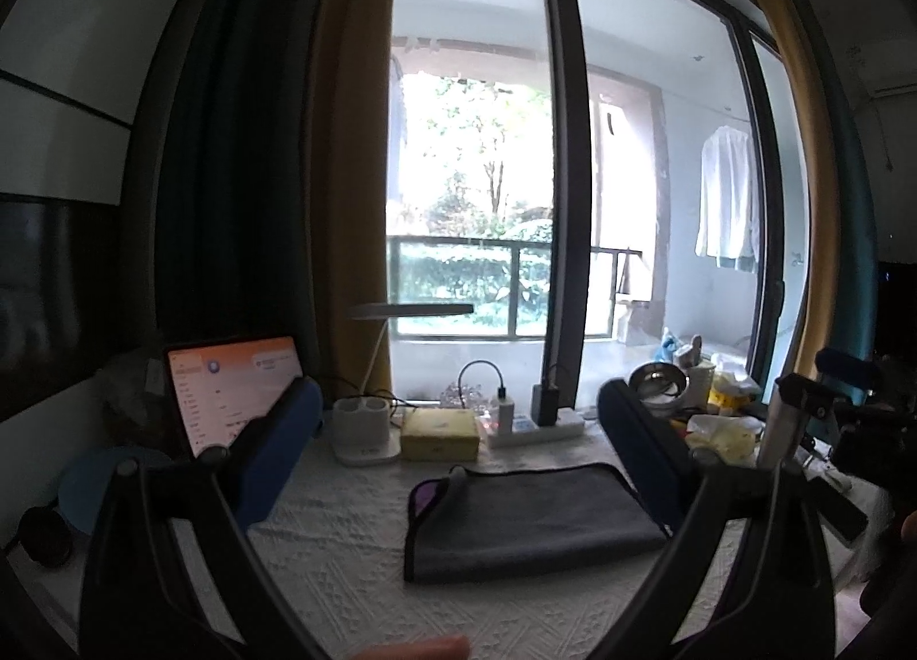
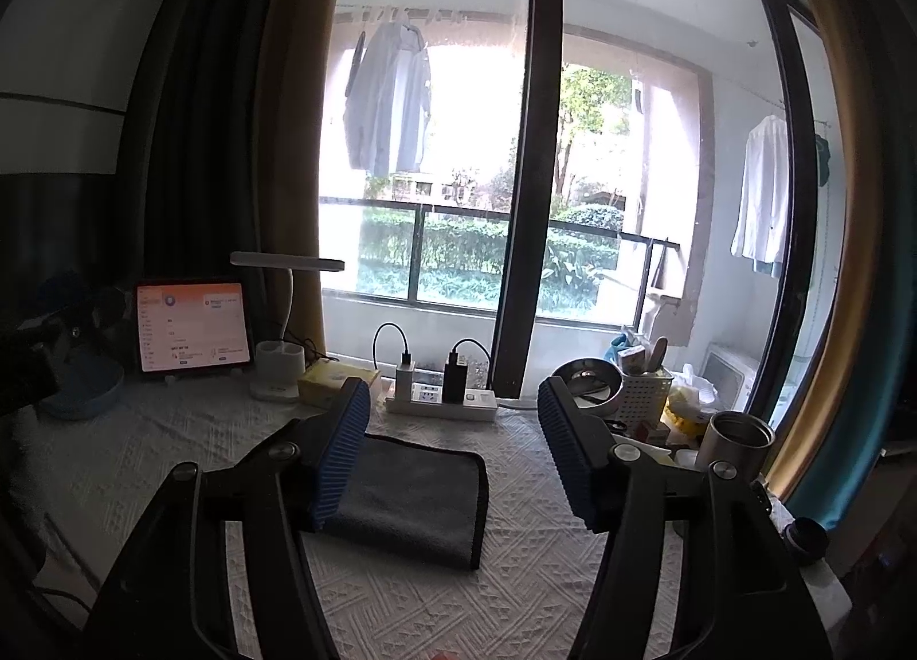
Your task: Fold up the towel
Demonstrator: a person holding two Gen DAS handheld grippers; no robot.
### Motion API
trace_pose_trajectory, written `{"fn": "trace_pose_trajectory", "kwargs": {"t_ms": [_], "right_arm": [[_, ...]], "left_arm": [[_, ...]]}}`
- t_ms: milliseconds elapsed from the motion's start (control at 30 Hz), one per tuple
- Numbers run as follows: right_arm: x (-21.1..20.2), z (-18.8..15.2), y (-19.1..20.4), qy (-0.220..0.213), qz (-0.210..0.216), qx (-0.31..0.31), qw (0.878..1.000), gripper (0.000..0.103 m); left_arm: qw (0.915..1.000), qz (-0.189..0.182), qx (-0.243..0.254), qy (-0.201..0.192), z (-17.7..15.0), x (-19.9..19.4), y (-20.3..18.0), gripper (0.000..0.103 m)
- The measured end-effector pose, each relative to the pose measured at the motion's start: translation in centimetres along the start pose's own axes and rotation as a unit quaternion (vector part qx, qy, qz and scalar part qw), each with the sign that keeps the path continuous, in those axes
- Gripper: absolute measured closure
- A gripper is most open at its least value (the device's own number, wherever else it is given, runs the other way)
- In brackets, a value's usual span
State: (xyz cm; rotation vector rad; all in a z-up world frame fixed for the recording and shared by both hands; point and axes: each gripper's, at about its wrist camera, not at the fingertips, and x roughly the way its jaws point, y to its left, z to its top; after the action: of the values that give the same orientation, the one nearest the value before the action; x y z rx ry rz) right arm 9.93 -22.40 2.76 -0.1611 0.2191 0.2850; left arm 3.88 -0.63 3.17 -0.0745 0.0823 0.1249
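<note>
A dark grey towel (image 1: 527,522) lies folded flat on the white textured tablecloth (image 1: 344,562), with a purple corner turned up at its far left. It also shows in the right wrist view (image 2: 412,499). My left gripper (image 1: 458,442) is open and empty, raised above the table with the towel below and between its blue-padded fingers (image 1: 281,448). My right gripper (image 2: 453,430) is open and empty, hovering over the towel's right part. Its left finger hides the towel's left edge.
Along the window: a lit tablet (image 2: 192,324), a white desk lamp (image 2: 283,310), a yellow box (image 1: 438,433), a power strip with chargers (image 2: 441,399). At right: a steel bowl (image 2: 587,382), a white basket (image 2: 645,393), a metal cup (image 2: 736,439). A blue bowl (image 2: 80,393) sits left.
</note>
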Motion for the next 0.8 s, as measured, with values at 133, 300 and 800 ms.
{"fn": "trace_pose_trajectory", "kwargs": {"t_ms": [133, 300, 800], "right_arm": [[-0.34, -0.03, 0.0, -0.001, -0.001, -0.001, 1.0, 0.039], [-0.4, 0.01, -0.03, -0.001, -0.001, -0.001, 1.0, 0.038], [-0.39, -0.05, -0.38, 0.005, -0.004, 0.002, 1.0, 0.038]], "left_arm": [[1.0, 0.002, -0.002, -0.003, -0.01, -0.31, 0.16, 0.005], [1.0, 0.003, -0.002, -0.005, -0.06, -0.41, 0.24, 0.005], [1.0, 0.001, -0.005, 0.003, -0.27, -0.07, 0.2, 0.005]]}}
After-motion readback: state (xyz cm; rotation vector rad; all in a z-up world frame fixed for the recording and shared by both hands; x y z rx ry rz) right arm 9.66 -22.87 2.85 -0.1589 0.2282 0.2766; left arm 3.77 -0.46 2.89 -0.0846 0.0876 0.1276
